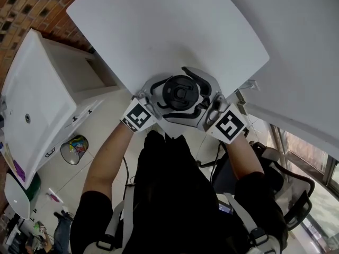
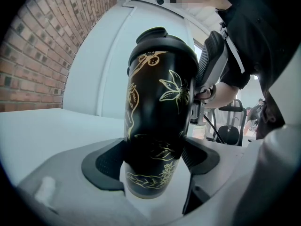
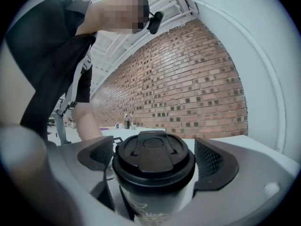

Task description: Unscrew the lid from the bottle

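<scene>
A black bottle with gold flower drawings stands near the front edge of the white table. Its black lid sits on top. My left gripper comes in from the left, and its dark pads press on both sides of the bottle's lower body. From the right, my right gripper reaches in at the height of the lid. Its jaws stand wide on either side of the lid, with a gap showing at the right pad.
A white cabinet stands to the left of the table, below a brick wall. A second white tabletop lies at the right. On the floor are a round bin and an office chair.
</scene>
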A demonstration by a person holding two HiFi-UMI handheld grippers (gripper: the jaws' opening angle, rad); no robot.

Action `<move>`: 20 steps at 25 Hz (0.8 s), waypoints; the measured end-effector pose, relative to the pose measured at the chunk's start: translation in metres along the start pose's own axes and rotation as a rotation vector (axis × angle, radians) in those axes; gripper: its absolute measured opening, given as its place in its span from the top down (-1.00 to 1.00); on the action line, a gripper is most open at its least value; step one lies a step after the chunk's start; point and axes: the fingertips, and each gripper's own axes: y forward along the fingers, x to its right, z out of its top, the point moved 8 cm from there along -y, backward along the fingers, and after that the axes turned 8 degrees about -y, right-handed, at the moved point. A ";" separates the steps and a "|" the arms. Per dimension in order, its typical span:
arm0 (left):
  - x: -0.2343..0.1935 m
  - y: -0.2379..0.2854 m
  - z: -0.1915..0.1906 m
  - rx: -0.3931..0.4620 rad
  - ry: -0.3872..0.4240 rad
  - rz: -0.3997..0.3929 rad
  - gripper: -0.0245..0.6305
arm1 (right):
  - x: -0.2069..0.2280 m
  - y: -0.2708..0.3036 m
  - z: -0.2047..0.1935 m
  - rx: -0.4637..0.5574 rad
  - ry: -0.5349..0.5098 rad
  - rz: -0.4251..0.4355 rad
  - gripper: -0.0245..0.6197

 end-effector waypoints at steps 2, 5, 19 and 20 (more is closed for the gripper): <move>0.000 0.000 0.000 -0.001 -0.001 0.000 -0.25 | -0.004 -0.002 0.002 0.016 0.000 -0.089 -0.70; 0.000 -0.001 -0.001 -0.005 -0.007 0.003 -0.26 | -0.009 -0.005 0.002 0.035 0.010 -0.247 -0.69; 0.000 0.000 -0.001 -0.005 -0.009 0.006 -0.26 | -0.020 0.004 -0.003 -0.012 0.021 -0.464 -0.51; 0.001 0.000 -0.001 -0.005 -0.008 0.006 -0.26 | -0.019 0.002 -0.004 -0.011 0.026 -0.430 -0.51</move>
